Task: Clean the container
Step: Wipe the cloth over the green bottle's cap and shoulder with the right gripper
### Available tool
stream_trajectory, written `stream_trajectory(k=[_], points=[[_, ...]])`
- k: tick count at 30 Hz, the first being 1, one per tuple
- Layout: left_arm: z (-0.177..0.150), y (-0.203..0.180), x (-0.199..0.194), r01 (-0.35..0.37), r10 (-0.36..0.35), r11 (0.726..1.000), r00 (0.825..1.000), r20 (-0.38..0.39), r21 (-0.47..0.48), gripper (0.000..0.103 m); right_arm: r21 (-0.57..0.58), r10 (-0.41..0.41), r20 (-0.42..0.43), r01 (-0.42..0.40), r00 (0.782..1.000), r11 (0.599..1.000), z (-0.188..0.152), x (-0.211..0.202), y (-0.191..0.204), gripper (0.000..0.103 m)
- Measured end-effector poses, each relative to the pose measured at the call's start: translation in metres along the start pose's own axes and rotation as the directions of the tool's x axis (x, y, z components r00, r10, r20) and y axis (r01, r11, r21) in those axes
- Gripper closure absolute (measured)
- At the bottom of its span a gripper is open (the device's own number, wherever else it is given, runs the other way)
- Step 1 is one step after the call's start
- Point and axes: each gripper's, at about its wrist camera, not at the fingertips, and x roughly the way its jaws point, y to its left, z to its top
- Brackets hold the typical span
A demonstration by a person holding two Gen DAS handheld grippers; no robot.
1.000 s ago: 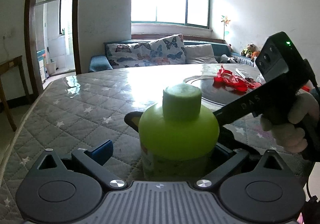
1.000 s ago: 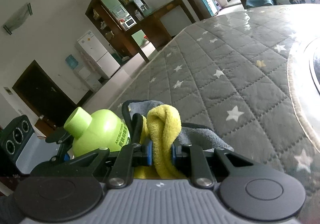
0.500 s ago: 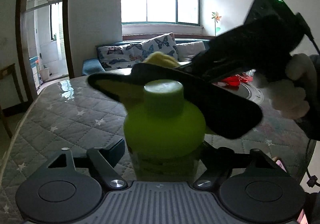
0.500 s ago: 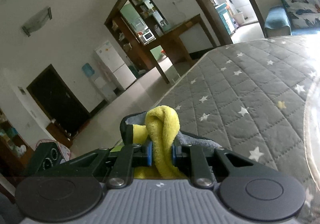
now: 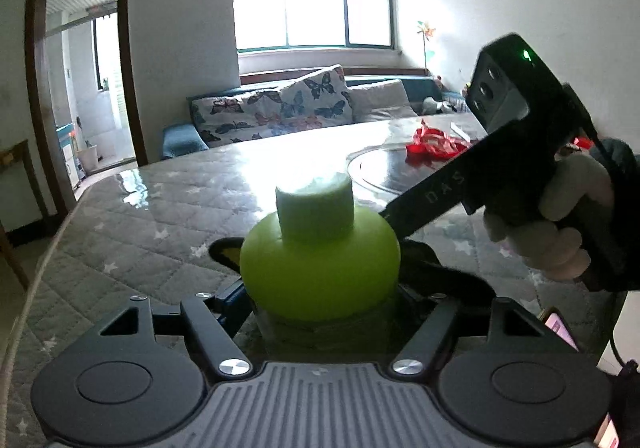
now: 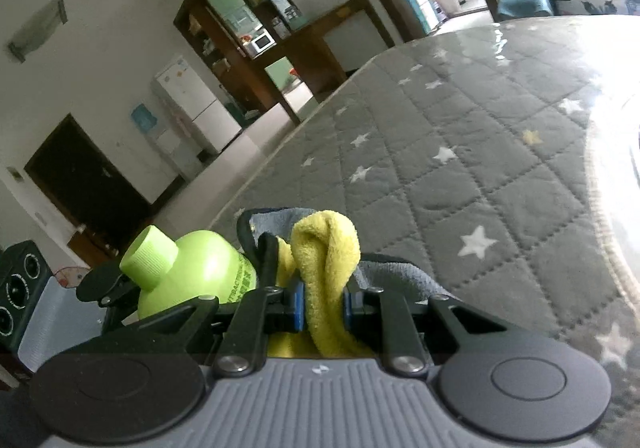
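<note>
The left tongs [image 5: 320, 312] clamp the green bottle [image 5: 320, 260] upright above the quilted table [image 5: 160, 207]; the right tongs [image 6: 322, 304] pinch a yellow cloth [image 6: 326, 268] against the bottle's far side. Wiping looks midway; whether the bottle is clean yet, I cannot tell. Beyond stands a sofa [image 5: 280, 111]

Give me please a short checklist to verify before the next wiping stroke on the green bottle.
1. Left gripper clamps the green bottle: ok.
2. Bottle cap is on: ok.
3. Right gripper pinches the yellow cloth: ok.
4. Cloth touches the bottle: cannot tell; it sits beside the bottle's shoulder.
5. Bottle stands on the quilted table cover: cannot tell; its base is hidden.
</note>
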Motion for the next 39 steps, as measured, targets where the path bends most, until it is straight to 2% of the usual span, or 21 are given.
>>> stream_trajectory(k=[6,14,24,29,32,36,39], points=[[0.007,0.000,0.001,-0.017,0.018,0.999,0.999,0.029,-0.038,0.032,0.033,-0.032,0.055,0.030,0.998,0.999,0.005,-0.018,-0.013,0.085],[0.013,0.001,0.004,-0.007,0.009,0.999,0.999,0.036,-0.035,0.033,0.089,-0.088,0.129,0.077,0.988,0.993,0.009,-0.037,-0.034,0.085],[0.033,-0.003,0.046,0.124,-0.125,0.992,0.991,0.043,0.024,0.032,0.169,-0.145,0.193,0.113,0.971,0.979,0.018,-0.051,-0.066,0.085],[0.032,-0.005,0.051,0.129,-0.132,0.991,0.990,0.053,0.041,0.032,0.195,-0.109,0.217,0.067,0.970,0.979,0.018,-0.055,-0.074,0.085],[0.029,-0.007,0.047,0.119,-0.122,0.991,0.991,0.051,0.057,0.031,0.183,-0.052,0.240,0.008,0.969,0.983,0.024,-0.056,-0.071,0.085],[0.027,-0.012,0.044,0.094,-0.099,0.992,0.994,0.049,0.085,0.026,0.116,-0.002,0.257,-0.029,0.966,0.993,0.035,-0.055,-0.055,0.085],[0.022,-0.011,0.043,0.077,-0.080,0.994,0.996,0.034,0.081,0.025,0.104,-0.009,0.234,-0.016,0.972,0.994,0.032,-0.051,-0.052,0.085]])
